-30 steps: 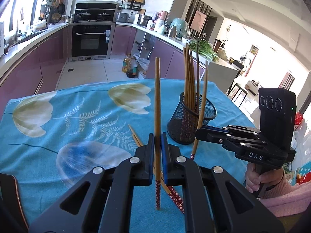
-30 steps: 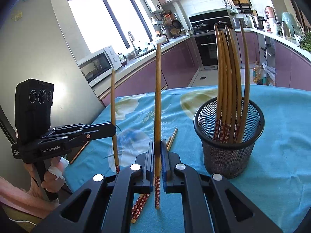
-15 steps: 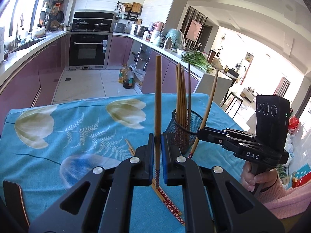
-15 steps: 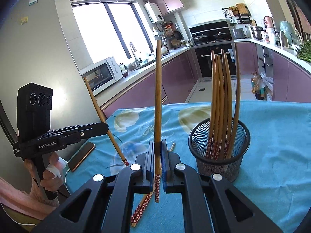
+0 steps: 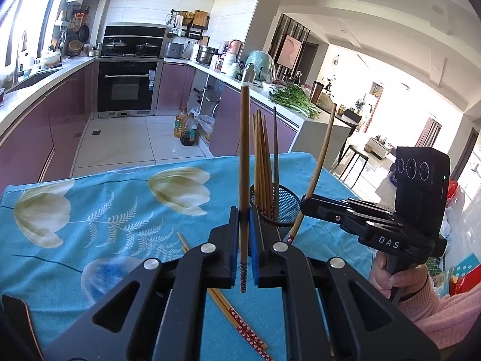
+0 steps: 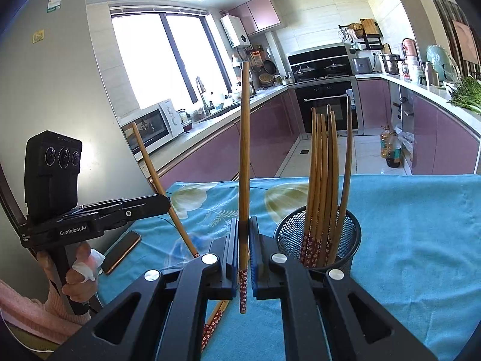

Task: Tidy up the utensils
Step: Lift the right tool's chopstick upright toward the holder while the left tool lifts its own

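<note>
My left gripper is shut on a wooden chopstick that stands upright above the table. My right gripper is likewise shut on an upright chopstick with a red patterned end. Each shows in the other's view: the right gripper with its chopstick leaning, the left gripper with its chopstick tilted. A black mesh cup holds several chopsticks between and beyond the grippers. Two loose chopsticks lie on the cloth below.
The table wears a blue floral cloth. A phone lies near its left edge in the right wrist view. A hand in a pink sleeve grips each handle. Kitchen counters and an oven stand beyond the table's far edge.
Both grippers have risen with their chopsticks, so the table sits lower in each view. The chopstick in the left gripper, upright a second ago in the right wrist view, now leans.
</note>
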`<state>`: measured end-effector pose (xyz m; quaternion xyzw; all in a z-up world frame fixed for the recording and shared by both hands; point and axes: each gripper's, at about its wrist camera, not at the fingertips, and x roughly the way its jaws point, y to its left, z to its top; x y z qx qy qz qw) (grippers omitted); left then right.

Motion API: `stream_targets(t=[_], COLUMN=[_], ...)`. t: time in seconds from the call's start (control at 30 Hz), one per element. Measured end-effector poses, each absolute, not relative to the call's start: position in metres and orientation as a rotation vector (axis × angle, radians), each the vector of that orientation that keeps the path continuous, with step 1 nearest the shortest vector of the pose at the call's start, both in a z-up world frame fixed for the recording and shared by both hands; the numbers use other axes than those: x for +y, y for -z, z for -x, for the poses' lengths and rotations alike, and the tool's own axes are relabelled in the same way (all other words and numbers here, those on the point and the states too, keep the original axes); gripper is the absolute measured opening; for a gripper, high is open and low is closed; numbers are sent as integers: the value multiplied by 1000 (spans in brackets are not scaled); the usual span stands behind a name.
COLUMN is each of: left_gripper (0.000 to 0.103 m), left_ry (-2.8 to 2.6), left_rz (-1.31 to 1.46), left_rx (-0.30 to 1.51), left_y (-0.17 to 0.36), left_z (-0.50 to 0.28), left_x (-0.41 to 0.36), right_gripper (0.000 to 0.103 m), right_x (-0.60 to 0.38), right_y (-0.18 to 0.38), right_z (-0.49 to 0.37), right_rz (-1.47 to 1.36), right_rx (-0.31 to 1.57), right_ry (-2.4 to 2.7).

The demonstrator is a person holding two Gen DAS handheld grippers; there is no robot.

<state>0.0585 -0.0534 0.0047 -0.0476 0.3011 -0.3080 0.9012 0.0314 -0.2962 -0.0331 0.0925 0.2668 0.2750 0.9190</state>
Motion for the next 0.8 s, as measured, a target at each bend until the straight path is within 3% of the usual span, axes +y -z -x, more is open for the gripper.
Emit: stream_targets(t=[0.8], left_gripper=[8], left_ry=[689], left_rz=[44], left_rx=[595], left_y=[-22], left_z=[-67], left_x=[-90], right_gripper=[6], right_x=[-304], right_y=[17], right_z=[-32], right_rz=[-168], right_rx=[498], right_ry=[-543])
